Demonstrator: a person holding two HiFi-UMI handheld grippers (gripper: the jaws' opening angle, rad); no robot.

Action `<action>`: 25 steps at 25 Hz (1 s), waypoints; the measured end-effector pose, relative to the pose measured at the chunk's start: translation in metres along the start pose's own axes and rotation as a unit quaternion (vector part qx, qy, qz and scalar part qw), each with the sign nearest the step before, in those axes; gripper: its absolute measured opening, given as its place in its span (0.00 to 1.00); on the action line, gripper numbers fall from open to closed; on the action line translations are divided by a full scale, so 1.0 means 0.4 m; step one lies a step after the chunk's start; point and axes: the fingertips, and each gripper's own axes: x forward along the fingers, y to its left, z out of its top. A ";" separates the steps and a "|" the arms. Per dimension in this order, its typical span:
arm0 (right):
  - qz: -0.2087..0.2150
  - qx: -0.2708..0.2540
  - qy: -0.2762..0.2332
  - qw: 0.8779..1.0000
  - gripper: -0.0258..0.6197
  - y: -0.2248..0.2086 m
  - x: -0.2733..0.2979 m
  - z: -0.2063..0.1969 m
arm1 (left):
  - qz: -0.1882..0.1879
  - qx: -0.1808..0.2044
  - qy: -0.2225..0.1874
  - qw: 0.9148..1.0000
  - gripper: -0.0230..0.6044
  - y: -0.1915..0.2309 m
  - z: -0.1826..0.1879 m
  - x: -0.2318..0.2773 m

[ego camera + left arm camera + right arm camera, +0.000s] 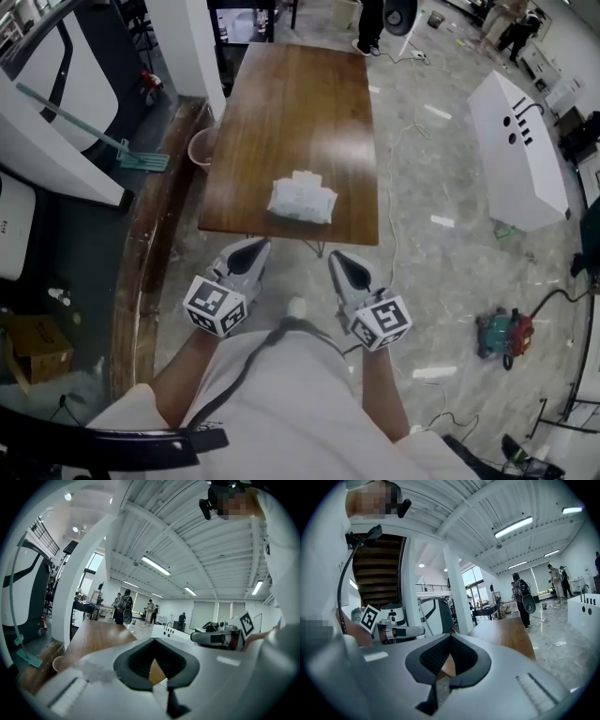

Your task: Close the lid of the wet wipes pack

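Both tools are closed and empty: left gripper (247, 257), then right gripper (347, 270). The pack (301, 199) lies ahead of and between them, well apart, on the table (281, 103). Best steady it with one tip and press the lid flat with the other. The lid is too small to make out, and neither gripper view shows the pack.
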 end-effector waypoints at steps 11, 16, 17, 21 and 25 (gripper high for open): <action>0.062 -0.015 0.029 0.998 0.05 -0.152 0.068 0.003 | 0.043 -0.010 0.011 0.999 0.04 0.022 -0.018 0.146; 0.069 -0.005 0.031 0.997 0.05 -0.175 0.080 -0.003 | 0.044 -0.014 0.027 0.999 0.04 0.020 -0.035 0.164; 0.068 -0.002 0.032 0.997 0.05 -0.179 0.085 -0.005 | 0.044 -0.015 0.027 0.999 0.04 0.023 -0.035 0.169; 0.066 0.003 0.040 0.997 0.05 -0.174 0.111 -0.015 | 0.037 -0.019 0.032 0.999 0.04 0.042 -0.036 0.179; 0.056 0.006 0.038 0.998 0.05 -0.170 0.144 -0.005 | 0.019 -0.020 0.040 0.999 0.04 0.063 -0.035 0.196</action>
